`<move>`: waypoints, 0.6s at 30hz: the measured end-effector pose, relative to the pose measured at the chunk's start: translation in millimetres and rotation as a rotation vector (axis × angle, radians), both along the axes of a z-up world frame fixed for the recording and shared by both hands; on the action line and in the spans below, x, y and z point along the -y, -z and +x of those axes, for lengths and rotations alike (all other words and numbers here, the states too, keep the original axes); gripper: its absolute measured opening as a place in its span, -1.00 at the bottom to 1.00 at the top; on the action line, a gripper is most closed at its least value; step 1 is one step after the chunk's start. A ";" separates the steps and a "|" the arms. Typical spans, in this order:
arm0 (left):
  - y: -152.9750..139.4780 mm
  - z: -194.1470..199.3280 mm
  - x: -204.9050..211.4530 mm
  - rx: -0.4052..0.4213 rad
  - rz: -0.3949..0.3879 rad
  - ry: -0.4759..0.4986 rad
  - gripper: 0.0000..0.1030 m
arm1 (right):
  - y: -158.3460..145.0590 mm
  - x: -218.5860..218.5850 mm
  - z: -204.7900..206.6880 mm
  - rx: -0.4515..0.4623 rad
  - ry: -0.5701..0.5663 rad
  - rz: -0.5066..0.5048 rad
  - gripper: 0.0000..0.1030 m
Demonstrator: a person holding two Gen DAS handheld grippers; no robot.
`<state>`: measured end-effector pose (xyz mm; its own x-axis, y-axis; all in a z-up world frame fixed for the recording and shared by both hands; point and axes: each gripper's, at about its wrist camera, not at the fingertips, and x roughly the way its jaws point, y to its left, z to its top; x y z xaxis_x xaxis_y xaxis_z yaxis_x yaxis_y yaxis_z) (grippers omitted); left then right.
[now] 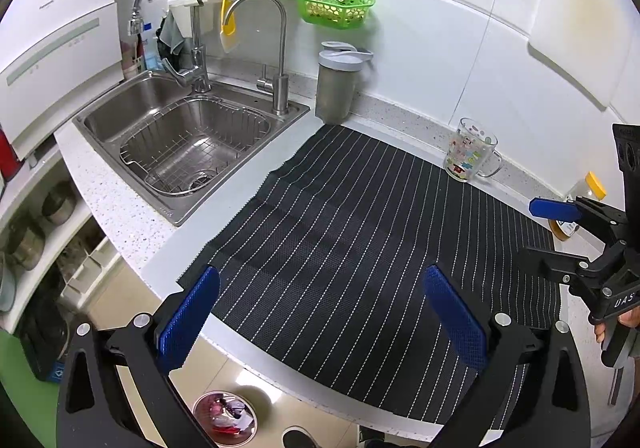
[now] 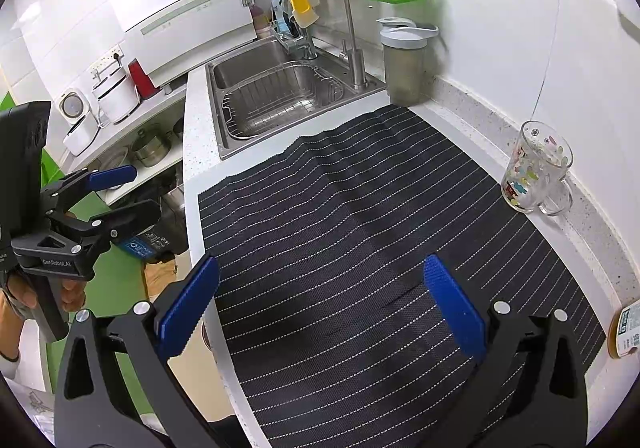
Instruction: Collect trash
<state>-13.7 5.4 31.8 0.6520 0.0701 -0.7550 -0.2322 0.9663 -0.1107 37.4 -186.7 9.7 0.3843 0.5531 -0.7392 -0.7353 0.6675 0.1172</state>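
Trash shows only in the bin (image 1: 225, 422) on the floor below the counter edge; we see none on the striped mat (image 1: 360, 228), so collecting looks nearly done. Left to right: sink (image 1: 188, 140), bare mat, glass mug (image 1: 472, 152). Our left gripper (image 1: 320, 312) and right gripper (image 2: 320, 304) both hang spread apart, empty, with free room above the mat.

Countertop (image 1: 120, 216) under striped mat (image 1: 340, 240)

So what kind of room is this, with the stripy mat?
It looks like a home kitchen. There is a steel sink with a tall faucet set into a speckled countertop, a glass mug by the wall, and pots stacked on a shelf.
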 end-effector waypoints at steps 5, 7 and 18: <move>0.6 0.2 0.8 -0.002 -0.001 -0.001 0.90 | 0.8 0.2 -0.7 -0.005 -0.001 -0.001 0.94; 0.8 0.0 1.2 -0.002 -0.002 0.003 0.90 | 1.2 0.1 -0.7 -0.007 -0.005 -0.003 0.94; 1.6 0.7 2.5 -0.006 0.002 0.013 0.90 | 1.0 0.4 -0.2 -0.006 -0.006 -0.007 0.94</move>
